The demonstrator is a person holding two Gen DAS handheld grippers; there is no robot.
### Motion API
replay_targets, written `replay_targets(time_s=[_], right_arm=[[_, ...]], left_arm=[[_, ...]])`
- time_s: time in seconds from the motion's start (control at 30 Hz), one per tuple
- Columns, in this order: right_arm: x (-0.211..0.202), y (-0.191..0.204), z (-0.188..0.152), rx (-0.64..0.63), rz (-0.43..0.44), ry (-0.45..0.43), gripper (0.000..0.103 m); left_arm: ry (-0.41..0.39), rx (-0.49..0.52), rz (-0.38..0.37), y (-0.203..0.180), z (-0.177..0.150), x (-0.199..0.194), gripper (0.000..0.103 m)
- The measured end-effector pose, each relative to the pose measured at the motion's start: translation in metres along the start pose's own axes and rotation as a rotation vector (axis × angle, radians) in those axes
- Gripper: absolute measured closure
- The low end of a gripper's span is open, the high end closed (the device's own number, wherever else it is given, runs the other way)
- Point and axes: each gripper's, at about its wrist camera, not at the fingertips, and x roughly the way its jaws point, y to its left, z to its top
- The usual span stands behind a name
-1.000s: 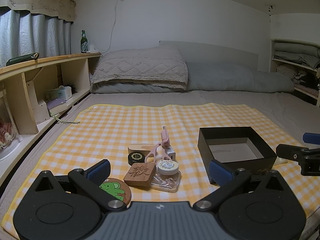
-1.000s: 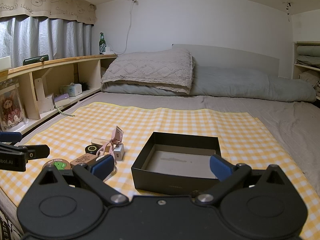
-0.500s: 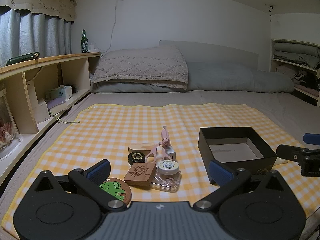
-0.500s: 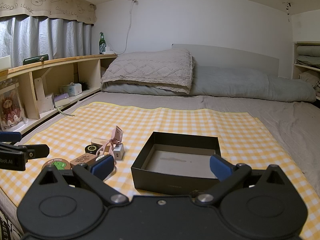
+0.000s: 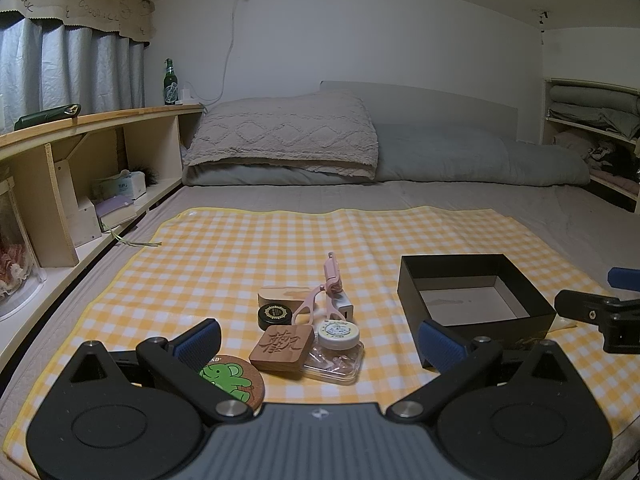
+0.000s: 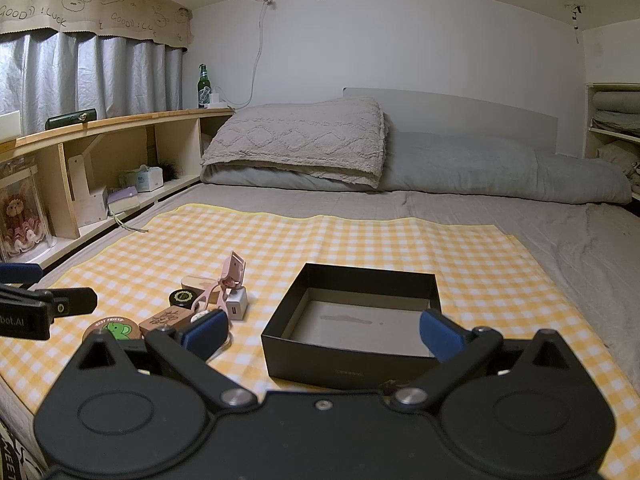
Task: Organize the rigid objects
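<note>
An open black box point(image 5: 474, 300) point(image 6: 352, 318) sits empty on the yellow checked cloth. Left of it lies a cluster: a carved wooden block point(image 5: 282, 346), a round coaster with a green elephant point(image 5: 234, 376) point(image 6: 114, 328), a small white jar point(image 5: 338, 332) on a clear plastic case, a black round tin point(image 5: 274, 314), a pink eyelash curler point(image 5: 326, 292) point(image 6: 224, 280) and a white charger point(image 6: 237, 304). My left gripper point(image 5: 320, 346) is open and empty, just before the cluster. My right gripper point(image 6: 322, 332) is open and empty, in front of the box.
The yellow checked cloth point(image 5: 240, 248) covers the near part of a grey bed. Pillows point(image 5: 284, 140) lie at the head. A wooden shelf point(image 5: 80, 148) with a green bottle point(image 5: 170, 82) runs along the left side.
</note>
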Motion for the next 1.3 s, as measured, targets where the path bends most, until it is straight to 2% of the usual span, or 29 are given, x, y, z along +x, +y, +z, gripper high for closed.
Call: replay_targets(time_s=[0.93, 1.13, 1.3], right_arm=[[-0.003, -0.001, 0.001, 0.010, 0.013, -0.007, 0.000], [-0.006, -0.010, 0.016, 0.009, 0.008, -0.021, 0.000], [-0.005, -0.025, 0.042, -0.022, 0.001, -0.020, 0.000]], left_arm=[[0.000, -0.008, 0.013, 0.005, 0.001, 0.000, 0.000], [0.009, -0.016, 0.027, 0.006, 0.002, 0.002, 0.000], [0.009, -0.029, 0.037, 0.009, 0.002, 0.003, 0.000]])
